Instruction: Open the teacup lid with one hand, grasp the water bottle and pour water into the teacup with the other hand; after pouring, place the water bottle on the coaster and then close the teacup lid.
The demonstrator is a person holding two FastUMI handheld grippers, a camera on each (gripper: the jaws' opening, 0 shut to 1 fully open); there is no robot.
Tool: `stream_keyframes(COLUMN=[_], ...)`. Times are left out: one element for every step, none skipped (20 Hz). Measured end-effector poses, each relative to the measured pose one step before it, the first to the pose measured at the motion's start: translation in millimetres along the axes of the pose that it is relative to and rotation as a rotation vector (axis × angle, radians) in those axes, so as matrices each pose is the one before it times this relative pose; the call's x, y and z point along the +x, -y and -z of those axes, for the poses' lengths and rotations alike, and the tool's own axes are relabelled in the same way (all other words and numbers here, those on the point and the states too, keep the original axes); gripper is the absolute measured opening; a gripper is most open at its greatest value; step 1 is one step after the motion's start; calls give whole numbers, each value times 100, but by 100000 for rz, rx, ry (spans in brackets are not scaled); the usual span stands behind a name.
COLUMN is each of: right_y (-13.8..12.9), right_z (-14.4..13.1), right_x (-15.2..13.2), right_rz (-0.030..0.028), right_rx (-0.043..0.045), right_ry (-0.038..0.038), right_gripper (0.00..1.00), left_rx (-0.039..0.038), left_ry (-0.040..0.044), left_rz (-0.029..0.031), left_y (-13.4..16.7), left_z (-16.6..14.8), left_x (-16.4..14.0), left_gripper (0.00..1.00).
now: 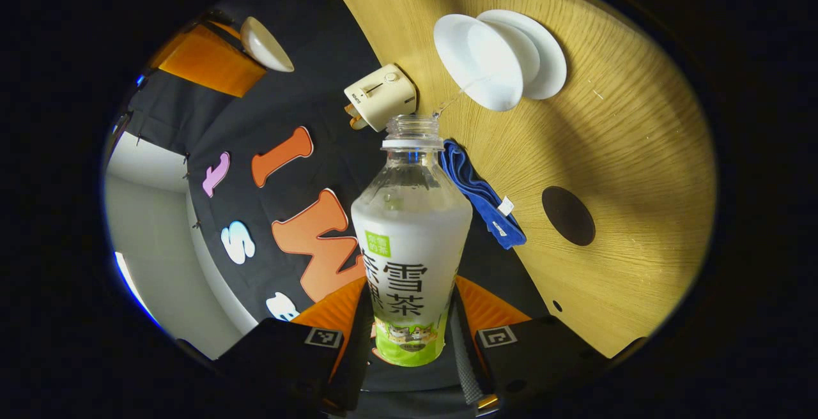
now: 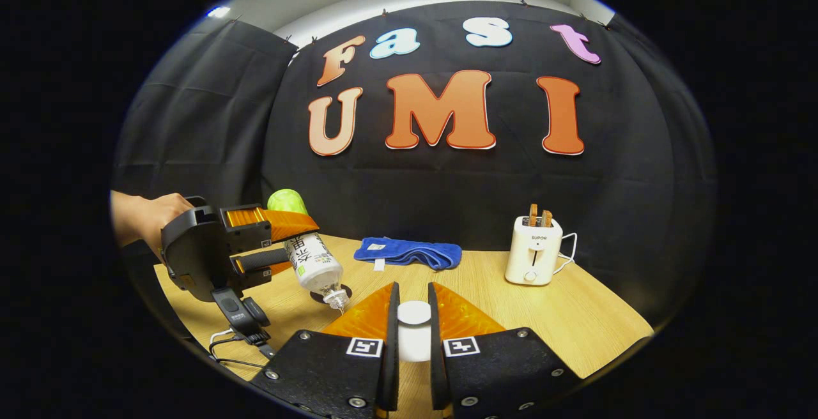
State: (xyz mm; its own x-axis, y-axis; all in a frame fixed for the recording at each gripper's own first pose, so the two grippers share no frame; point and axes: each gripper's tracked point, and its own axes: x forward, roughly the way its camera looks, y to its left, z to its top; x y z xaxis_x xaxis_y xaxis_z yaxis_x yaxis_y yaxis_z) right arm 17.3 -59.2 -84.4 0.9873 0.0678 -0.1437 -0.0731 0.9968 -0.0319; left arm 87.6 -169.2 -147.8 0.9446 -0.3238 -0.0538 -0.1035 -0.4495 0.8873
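My left gripper [image 1: 409,317] is shut on the clear water bottle [image 1: 412,240], which has a white and green label and no cap. The bottle is tipped, and a thin stream runs from its mouth into the white teacup [image 1: 479,61] on its saucer [image 1: 549,55]. The dark round coaster [image 1: 569,214] lies bare on the wooden table. In the right gripper view, my right gripper [image 2: 412,297] is shut on the white teacup lid [image 2: 414,314]. The left gripper [image 2: 268,240] there holds the tilted bottle [image 2: 313,262] mouth-down at the left. The left gripper view shows the lid [image 1: 265,42] held up at the far side.
A folded blue cloth [image 2: 409,251] lies near the back wall, and a white toaster [image 2: 533,250] stands to its right. A hand [image 2: 147,214] holds the left gripper, with a cable hanging below it. The table edge [image 2: 607,342] runs close at the right.
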Motion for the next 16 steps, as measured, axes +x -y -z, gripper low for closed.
stream_keyframes(right_y=[48,-118,-137,-71,-84,-125,-121,-72,1,18,106,105,54,29,19,-9], right_z=[-26,-9,117,-17,-27,2,-119,120,-23,-2,-4,82,-69,-30,-52,36], right_x=[10,-20,56,23,8,59,8,79,-13,-82,-8,146,-64,26,18,47], right_rz=[73,-277,-326,29,-269,-162,-372,-111,-54,-1,206,107,208,183,92,55], right_rx=[220,86,-113,-325,-278,30,98,132,161,282,446,490,413,242,152,24], right_ry=[-33,-115,-182,12,152,39,-88,-3,38,41,150,-63,9,61,24,-92], right_gripper=[20,20,20,20,20,20,20,20,20,20,20,20,20,20,20,20], left_rx=[-621,-690,39,-755,-1204,-1499,-1924,-1828,-2141,-2219,-2301,-2772,-3329,-3923,-4297,-3542], left_ry=[-112,-204,451,-96,329,9,-56,537,740,406,743,778,735,453,331,121], left_rz=[-4,278,-316,273,75,522,734,662,608,6,-657,-911,-581,-110,70,166], left_y=[-176,160,-55,54,237,73,179,210,162,155,-130,-221,-170,1,-11,153], left_z=[21,27,-127,-21,-45,-29,116,-67,-162,-9,1,-82,-52,19,98,13], left_x=[72,26,-57,-15,-157,42,14,-51,-130,-151,-102,-87,-167,-96,53,-91], left_gripper=[62,61,60,63,61,61,61,61,60,60,60,60,62,62,59,62])
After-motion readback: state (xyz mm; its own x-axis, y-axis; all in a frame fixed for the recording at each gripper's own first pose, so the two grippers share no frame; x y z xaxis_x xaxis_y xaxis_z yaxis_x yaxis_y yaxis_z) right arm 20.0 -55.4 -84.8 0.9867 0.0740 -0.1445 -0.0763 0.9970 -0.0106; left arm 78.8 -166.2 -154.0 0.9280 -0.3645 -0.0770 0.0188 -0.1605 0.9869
